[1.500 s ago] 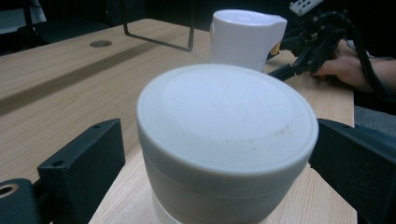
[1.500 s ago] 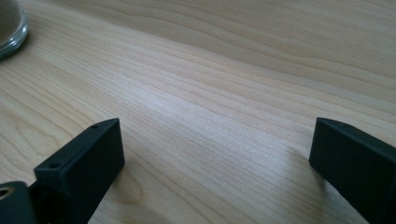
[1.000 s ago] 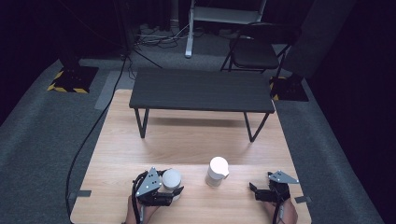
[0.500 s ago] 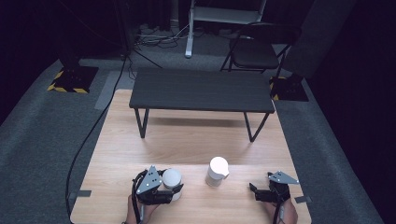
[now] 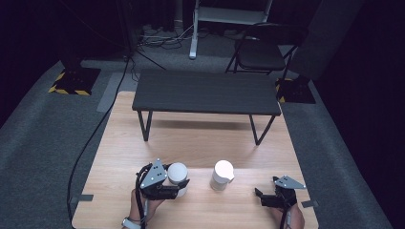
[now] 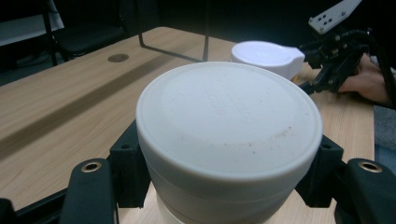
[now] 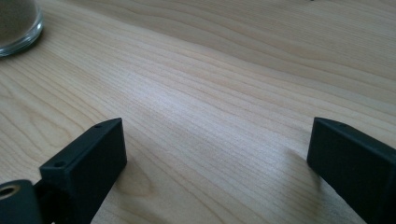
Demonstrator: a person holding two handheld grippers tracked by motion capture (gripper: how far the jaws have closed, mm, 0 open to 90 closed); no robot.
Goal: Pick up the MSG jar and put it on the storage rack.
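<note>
A jar with a flat white lid [image 5: 177, 171] [image 6: 229, 116] sits between the pads of my left gripper [image 5: 179, 183] [image 6: 224, 177], which is shut on it just below the lid, near the wooden table's front left. A second white-lidded container with a small spout [image 5: 222, 172] [image 6: 268, 53] stands on the table to its right; its glass base [image 7: 16, 23] is at the top left of the right gripper view. My right gripper [image 5: 259, 196] [image 7: 215, 149] rests low at the front right. It is open, its jaws have just been closing a little, and only bare wood lies between them.
A low black bench [image 5: 205, 93] stands across the far half of the light wooden table [image 5: 191, 138]. Beyond the table are a folding chair [image 5: 260, 52], cables and stands on grey carpet. Bare wood lies between the two containers and the bench.
My left gripper has lifted slightly with the white-lidded jar in it. The right hand has stayed where it was.
</note>
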